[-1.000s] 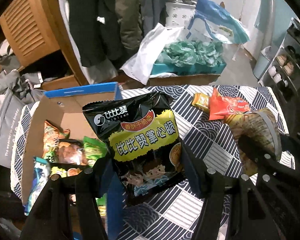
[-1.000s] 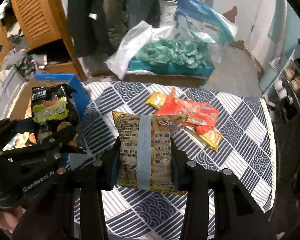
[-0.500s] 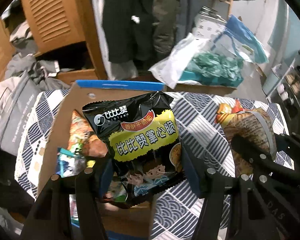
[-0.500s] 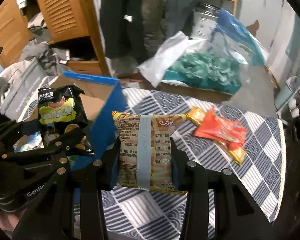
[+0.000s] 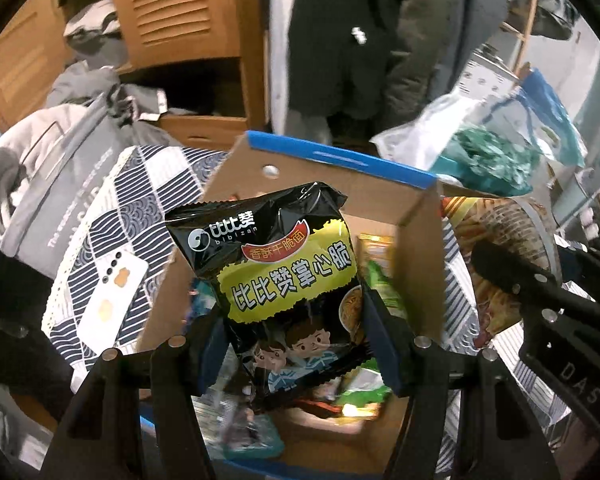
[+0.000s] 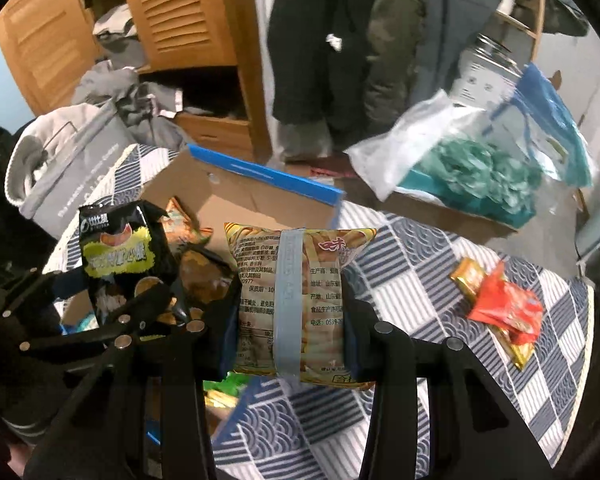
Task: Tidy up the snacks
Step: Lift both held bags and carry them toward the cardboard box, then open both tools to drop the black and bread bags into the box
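Above the cardboard box (image 5: 417, 256), left claw (image 5: 296, 344) tilted down, gripping black packet (image 5: 276, 272).

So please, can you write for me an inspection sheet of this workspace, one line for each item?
Surface: table under a blue and white patterned cloth.
Job's things: cardboard box with blue rim, open, snack packets inside; black snack bag above the box; yellow snack bag near the box's corner; red packet and gold packets lying on the cloth.
Clutter: white phone beside the box.
Grippers: left gripper shut on the black snack bag; right gripper shut on the yellow snack bag.
Cables: nothing seen.
Surroundings: wooden louvred cabinet, hanging coats, grey bag, plastic bags.
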Tool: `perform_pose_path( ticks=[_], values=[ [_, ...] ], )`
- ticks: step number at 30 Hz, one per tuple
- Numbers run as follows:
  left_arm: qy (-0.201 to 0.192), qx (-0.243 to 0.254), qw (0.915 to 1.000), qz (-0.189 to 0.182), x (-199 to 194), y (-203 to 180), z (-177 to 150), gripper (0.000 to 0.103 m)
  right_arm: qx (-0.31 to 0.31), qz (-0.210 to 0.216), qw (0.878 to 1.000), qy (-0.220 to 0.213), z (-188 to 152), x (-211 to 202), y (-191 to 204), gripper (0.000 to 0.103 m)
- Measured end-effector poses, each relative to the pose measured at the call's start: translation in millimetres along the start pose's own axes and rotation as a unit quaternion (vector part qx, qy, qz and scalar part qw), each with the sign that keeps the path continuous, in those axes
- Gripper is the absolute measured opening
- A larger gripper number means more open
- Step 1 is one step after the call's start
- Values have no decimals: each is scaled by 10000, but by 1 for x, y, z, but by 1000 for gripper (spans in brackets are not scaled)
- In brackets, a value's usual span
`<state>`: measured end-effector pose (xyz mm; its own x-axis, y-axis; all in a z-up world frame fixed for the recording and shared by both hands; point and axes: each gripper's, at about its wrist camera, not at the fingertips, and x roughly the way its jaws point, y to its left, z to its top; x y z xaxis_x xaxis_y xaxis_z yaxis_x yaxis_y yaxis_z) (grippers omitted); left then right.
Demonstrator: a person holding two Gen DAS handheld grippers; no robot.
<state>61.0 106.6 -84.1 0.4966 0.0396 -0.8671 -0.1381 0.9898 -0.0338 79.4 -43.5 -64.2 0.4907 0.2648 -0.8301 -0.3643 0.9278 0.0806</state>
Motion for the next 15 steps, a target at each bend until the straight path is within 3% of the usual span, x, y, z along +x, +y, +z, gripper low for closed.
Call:
perform_pose_path(
  ticks=[15],
  values=[
    [340, -268, 9987, 254, 27, 26, 0, 66, 57, 497, 9983, 291, 18, 45, 16, 41]
  ],
)
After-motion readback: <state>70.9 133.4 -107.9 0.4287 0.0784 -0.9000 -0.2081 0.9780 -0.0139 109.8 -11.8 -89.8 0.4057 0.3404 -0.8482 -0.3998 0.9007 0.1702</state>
